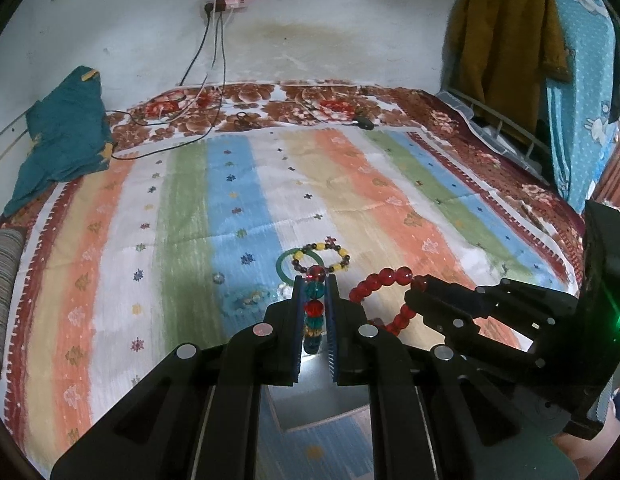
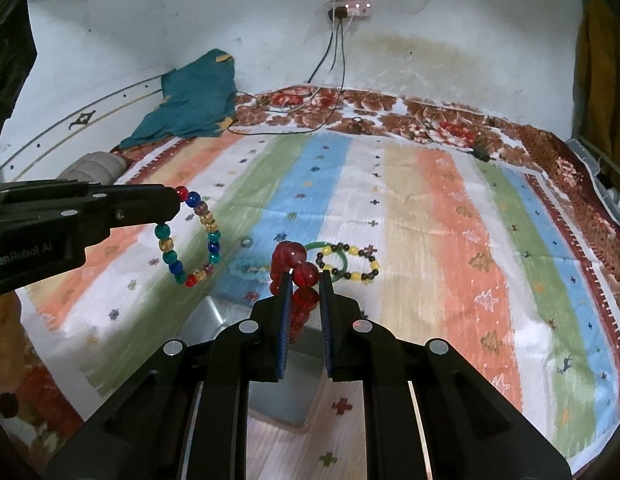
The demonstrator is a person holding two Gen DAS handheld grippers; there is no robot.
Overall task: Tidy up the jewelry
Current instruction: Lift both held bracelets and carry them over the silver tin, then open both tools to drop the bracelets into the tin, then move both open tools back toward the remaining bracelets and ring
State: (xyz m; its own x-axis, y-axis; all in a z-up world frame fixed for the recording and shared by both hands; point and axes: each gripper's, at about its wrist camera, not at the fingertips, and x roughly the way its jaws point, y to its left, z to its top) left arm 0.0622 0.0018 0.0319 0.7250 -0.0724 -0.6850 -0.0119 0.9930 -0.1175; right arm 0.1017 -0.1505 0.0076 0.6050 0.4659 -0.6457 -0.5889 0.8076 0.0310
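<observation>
My left gripper is shut on a multicolour bead bracelet, which hangs above a grey box; the same bracelet shows in the right wrist view. My right gripper is shut on a red bead bracelet, also seen in the left wrist view. On the striped cloth ahead lie a green bangle and a yellow-and-black bead bracelet, overlapping. They also show in the right wrist view: the bangle, the bracelet.
A small ring and a pale blue bead bracelet lie on the cloth near the grey box. A teal garment and cables lie at the bed's far edge by the wall.
</observation>
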